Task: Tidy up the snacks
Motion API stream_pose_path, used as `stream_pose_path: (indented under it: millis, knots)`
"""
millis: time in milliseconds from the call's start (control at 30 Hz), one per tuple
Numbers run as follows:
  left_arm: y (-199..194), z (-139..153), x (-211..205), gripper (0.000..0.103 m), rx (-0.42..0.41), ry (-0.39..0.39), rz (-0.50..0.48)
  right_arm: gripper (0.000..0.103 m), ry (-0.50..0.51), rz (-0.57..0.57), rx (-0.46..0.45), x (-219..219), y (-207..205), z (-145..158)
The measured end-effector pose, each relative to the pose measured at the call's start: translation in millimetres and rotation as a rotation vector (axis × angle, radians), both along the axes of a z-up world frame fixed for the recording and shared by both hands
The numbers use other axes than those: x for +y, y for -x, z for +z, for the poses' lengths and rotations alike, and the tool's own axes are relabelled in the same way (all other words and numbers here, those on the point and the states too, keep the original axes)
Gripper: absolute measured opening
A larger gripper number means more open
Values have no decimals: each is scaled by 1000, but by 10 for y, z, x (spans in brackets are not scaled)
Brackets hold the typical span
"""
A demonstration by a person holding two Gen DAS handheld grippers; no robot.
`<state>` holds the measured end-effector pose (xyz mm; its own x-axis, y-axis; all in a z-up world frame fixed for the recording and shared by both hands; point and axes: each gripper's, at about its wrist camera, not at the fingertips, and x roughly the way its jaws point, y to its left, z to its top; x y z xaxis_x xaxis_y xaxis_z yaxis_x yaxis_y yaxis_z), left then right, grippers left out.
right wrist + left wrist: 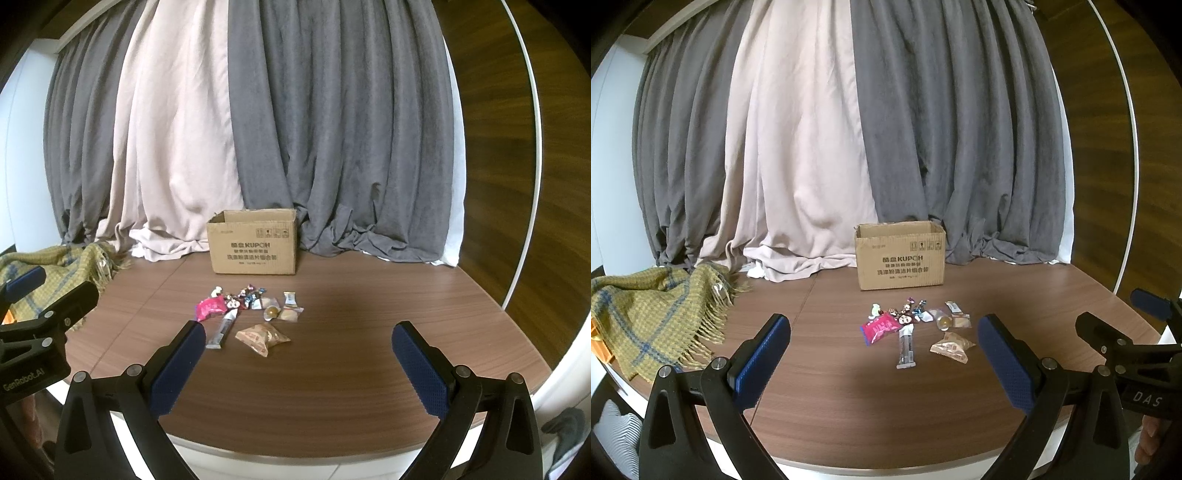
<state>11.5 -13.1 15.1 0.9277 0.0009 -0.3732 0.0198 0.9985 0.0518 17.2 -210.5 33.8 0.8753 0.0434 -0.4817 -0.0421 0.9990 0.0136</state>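
A pile of small wrapped snacks lies mid-table: a pink packet, a long clear stick pack, a tan crinkled bag, and several small candies. Behind them stands an open cardboard box. My left gripper hovers open near the front edge, well short of the snacks. The right gripper is open too, nothing between its fingers. Each gripper shows at the edge of the other's view.
A yellow-green plaid blanket with fringe covers the table's left end. Grey and beige curtains hang behind the box, pooling on the brown wooden table. A curved wood wall with a white trim is at right.
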Motion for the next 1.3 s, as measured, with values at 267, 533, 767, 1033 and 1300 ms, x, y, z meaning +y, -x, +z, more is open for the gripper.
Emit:
stream_pose_path:
  millis: [267,533,767,1033,1300]
  knots:
    - [-182,-56,32,103,10,-8,-15,102,0,-3,22,17,-141,-46]
    - [-584,-271,122,103,70,-28,-62,102,3,-24,70,137,-455,-208]
    - [-1204,-444,235,96,155,-52,-168,102,-33,-56,149,297,-910,-416]
    - [-1903,-761,355,88,319,-24,-327,96,-106,-140,251,515,-1404,-695]
    - [-2492,-1281,279,73,545,45,-436,81,-237,-241,416,522,-1853,-1146]
